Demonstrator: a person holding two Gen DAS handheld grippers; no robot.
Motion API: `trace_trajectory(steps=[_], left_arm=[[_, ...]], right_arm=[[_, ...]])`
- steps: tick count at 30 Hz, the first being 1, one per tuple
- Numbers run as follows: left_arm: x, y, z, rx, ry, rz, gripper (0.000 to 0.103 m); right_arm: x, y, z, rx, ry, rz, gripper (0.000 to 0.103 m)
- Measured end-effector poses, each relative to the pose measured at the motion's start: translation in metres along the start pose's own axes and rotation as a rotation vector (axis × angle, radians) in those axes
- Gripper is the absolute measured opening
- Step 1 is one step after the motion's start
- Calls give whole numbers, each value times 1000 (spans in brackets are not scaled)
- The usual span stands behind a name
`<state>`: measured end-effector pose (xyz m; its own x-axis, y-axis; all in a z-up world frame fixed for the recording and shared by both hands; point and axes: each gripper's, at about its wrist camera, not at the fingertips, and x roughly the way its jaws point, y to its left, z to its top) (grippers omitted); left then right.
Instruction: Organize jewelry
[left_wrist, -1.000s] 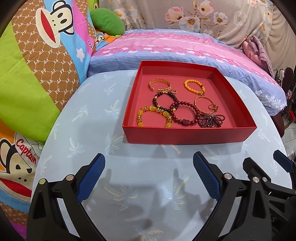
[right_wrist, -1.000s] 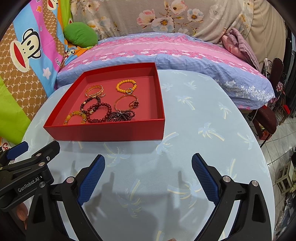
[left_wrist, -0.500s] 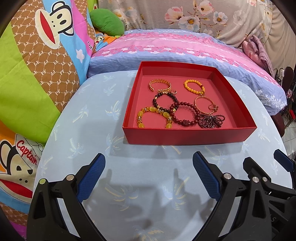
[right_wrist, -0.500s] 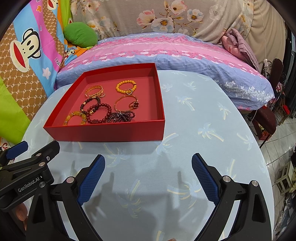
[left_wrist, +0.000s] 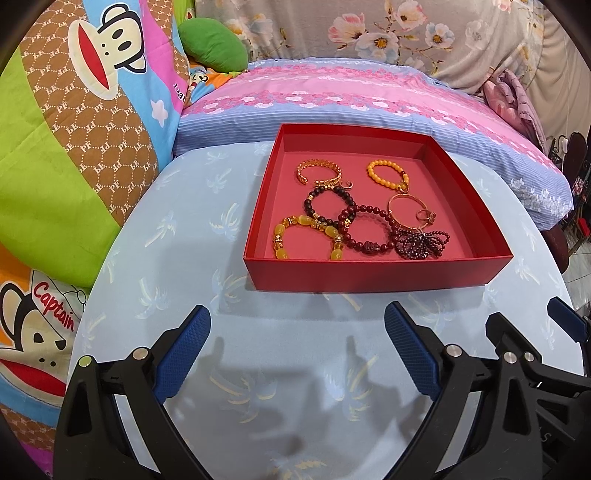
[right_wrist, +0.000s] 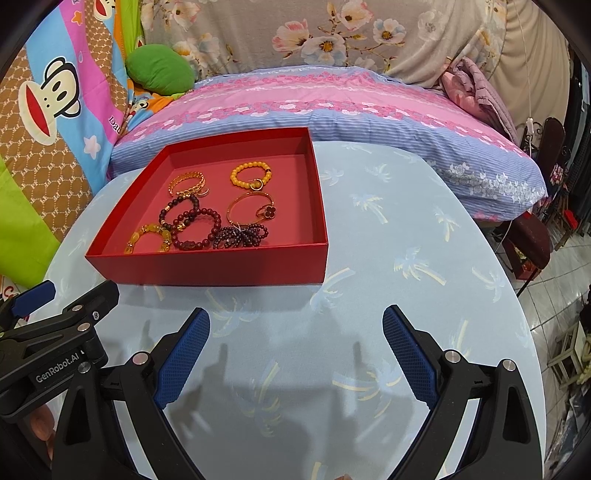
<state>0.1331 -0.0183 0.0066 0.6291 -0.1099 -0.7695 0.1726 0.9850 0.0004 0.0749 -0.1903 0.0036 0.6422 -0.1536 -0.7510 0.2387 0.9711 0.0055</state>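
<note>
A shallow red box (left_wrist: 369, 271) (right_wrist: 207, 267) sits on the pale blue table and holds several bracelets: a gold cuff (left_wrist: 318, 170), an orange bead one (left_wrist: 386, 173), a dark bead one (left_wrist: 328, 206), a yellow amber one (left_wrist: 306, 236), a maroon bead one (left_wrist: 369, 230), a thin gold bangle (left_wrist: 408, 212) and a dark purple beaded cluster (left_wrist: 421, 242). My left gripper (left_wrist: 297, 350) hangs open over the table in front of the box, holding nothing. My right gripper (right_wrist: 295, 350) is open too, in front of the box's right corner.
The round table (right_wrist: 406, 229) has a palm-print cloth. A pink and blue striped pillow (left_wrist: 351, 92) lies behind the box. A monkey-print cushion (left_wrist: 74, 110) and a green pillow (left_wrist: 212, 46) stand at the left. Floor and stools (right_wrist: 569, 354) lie off the right edge.
</note>
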Motion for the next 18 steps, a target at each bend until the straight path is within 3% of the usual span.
trace_trajectory(steps=[18], left_arm=[[0,-2,2,13,-6,5,90]], right_arm=[[0,0,1,0,0,-1,91]])
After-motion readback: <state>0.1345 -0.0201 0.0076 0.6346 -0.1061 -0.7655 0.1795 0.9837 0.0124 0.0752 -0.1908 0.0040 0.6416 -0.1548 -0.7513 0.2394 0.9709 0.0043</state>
